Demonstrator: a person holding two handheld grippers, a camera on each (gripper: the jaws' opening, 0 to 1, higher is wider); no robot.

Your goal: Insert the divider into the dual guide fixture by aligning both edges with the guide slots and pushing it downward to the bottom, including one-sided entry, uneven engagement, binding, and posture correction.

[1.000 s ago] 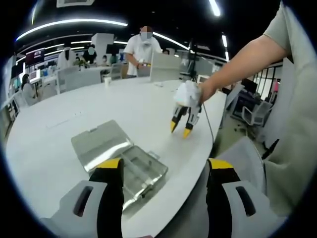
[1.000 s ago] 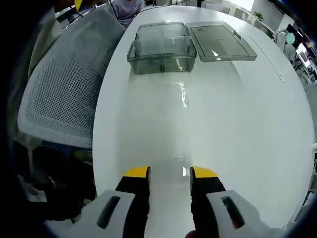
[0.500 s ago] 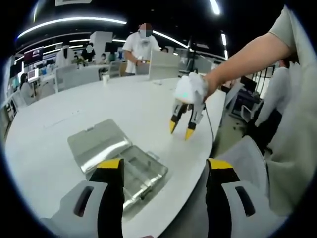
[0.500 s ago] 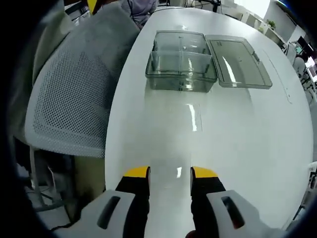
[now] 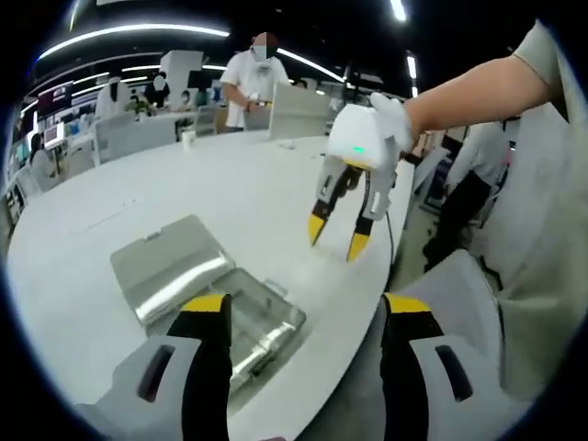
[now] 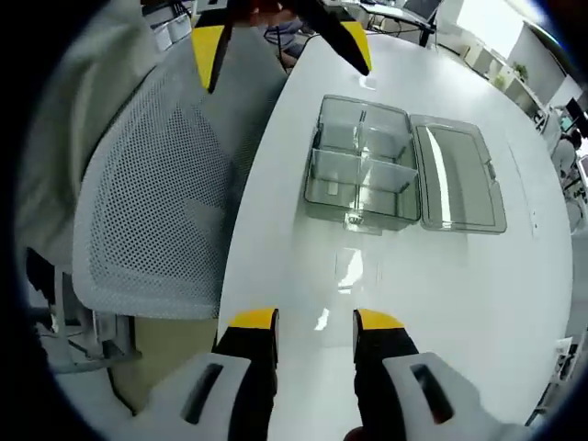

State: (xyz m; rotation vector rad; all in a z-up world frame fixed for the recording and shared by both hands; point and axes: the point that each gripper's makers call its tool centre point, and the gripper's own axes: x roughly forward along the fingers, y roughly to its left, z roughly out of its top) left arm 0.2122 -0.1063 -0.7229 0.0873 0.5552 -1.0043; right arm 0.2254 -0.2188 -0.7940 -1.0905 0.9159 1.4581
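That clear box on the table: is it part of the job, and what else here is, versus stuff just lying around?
Part of the job:
- clear box, lid folded open beside it
- dividers already standing inside it
- left gripper, open and empty
- right gripper, open and empty

Just around:
- mesh chair at the table edge
- cup far across the table
- people in the background

Large white table (image 6: 441,303) with a rounded edge and glossy top. Near that edge, resting on it, a clear plastic box (image 6: 361,162) split into compartments, hinged lid (image 6: 457,180) lying open flat beside it.
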